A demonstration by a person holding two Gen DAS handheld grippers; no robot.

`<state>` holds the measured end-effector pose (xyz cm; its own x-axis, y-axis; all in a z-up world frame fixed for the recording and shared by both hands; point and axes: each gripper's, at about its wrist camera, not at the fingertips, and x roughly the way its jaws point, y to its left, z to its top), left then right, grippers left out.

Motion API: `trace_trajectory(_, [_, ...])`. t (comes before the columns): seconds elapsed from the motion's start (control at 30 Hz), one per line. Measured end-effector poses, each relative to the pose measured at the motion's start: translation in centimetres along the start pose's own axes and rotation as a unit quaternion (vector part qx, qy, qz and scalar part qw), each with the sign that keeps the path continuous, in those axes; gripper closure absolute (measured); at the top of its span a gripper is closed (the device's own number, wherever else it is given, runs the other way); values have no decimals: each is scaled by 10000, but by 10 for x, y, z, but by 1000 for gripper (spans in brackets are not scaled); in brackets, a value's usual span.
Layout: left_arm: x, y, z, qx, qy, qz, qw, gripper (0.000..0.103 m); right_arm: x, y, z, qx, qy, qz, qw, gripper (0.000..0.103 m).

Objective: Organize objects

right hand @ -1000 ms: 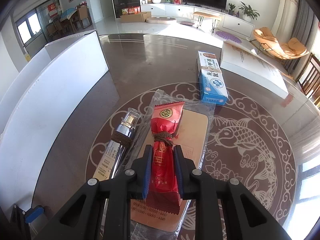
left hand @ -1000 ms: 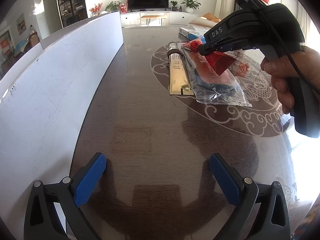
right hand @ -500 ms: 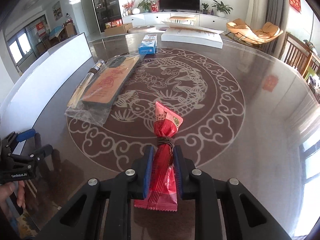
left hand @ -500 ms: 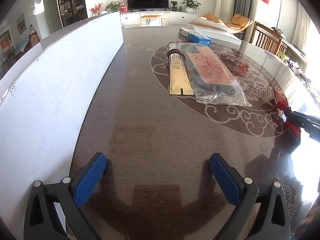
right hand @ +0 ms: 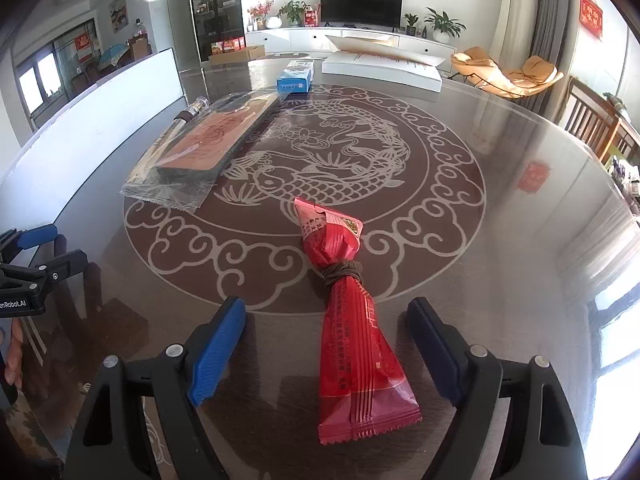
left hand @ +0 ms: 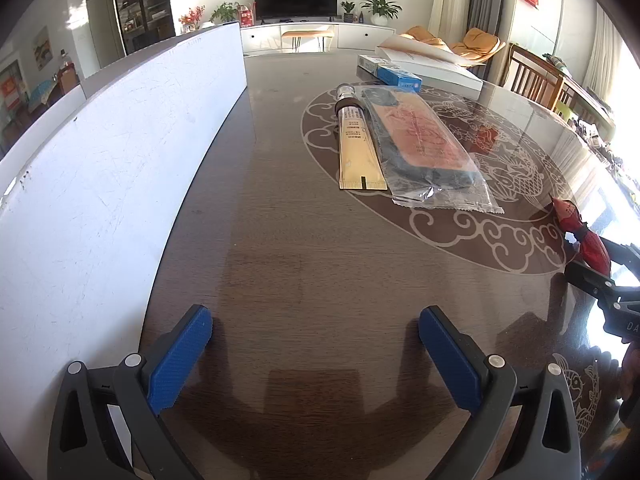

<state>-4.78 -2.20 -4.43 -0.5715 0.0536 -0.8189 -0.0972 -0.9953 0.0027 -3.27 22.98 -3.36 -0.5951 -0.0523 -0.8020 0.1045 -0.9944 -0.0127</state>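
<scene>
The red packet [right hand: 352, 320], a snack wrapper cinched at its waist with brown cord, lay flat on the dark round table [right hand: 500, 240] between the blue pads of your right gripper [right hand: 326, 344]. Its jaws were opening, and neither pad touched the wrapper. The packet sat on the scroll border of the table's carp medallion [right hand: 340, 160].

Going by size: a white board [left hand: 100, 184] stood along the table's left edge. A flat white box [right hand: 380, 66] rested at the far side, with a small blue and white carton [right hand: 295, 76] just beside it. A clear plastic bag [left hand: 432, 152] held a pinkish flat item on a dark backing. A gold tube [left hand: 358, 148] with a clear cap lay alongside the bag, touching it.

Your left gripper [left hand: 316, 360] was spread wide over bare tabletop, with nothing between its pads.

Only the right wrist view showed the whole packet; the left wrist view caught just its red end at the far right edge. The tube's full length showed only in the left view.
</scene>
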Motion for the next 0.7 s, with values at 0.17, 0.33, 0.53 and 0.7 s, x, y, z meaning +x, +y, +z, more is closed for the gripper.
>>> trace_trajectory(0.17, [0,0,0,1,1,0,10000,0,6,3,0,-86,104,91,9999,1])
trace_trajectory(0.33, [0,1,0,1,1,0,10000,0,8,3,0,-83,101,95,9999,0])
trace_trajectory(0.53, [0,1,1,2,1,-1,10000,0,8,3,0,-86,103,94,9999,0])
trace_trajectory(0.7, [0,1,1,3,1,-2,10000,0,8,3,0,-85,103,95,9999,0])
